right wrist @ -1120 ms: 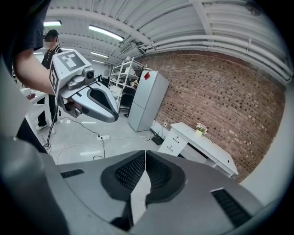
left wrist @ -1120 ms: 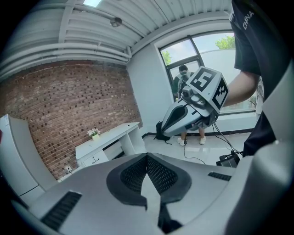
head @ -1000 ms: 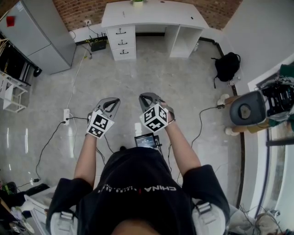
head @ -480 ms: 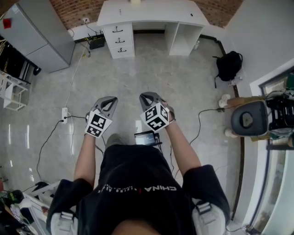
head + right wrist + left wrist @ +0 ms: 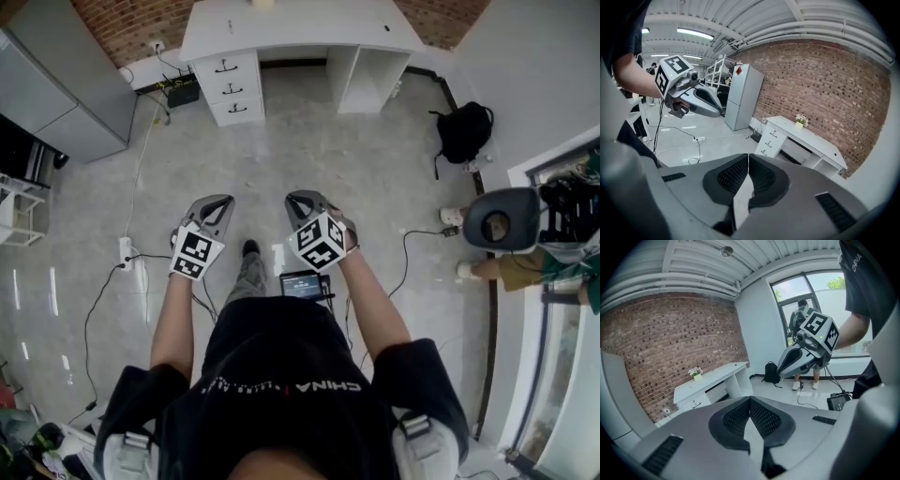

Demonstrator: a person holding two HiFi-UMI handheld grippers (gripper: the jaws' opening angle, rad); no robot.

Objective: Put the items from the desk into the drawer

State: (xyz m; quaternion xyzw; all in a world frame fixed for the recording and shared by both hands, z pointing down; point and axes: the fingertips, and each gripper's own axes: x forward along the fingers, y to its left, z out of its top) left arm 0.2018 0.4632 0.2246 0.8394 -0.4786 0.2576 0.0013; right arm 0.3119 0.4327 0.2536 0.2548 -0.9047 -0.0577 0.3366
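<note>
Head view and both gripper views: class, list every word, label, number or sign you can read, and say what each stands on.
"CHINA": white letters on the person's black shirt, upside down in the head view.
Smaller white print beside it: blurred, unreadable.
Small red sign on the tall grey fridge: too small to read.
Black-and-white square-marker cubes: patterns only, no words.

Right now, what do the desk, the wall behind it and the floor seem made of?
Desk: probably painted or laminated board, smooth white. Wall: bare red brick, mortar joints showing. Floor: likely polished stone or tile, grey with reflections.
</note>
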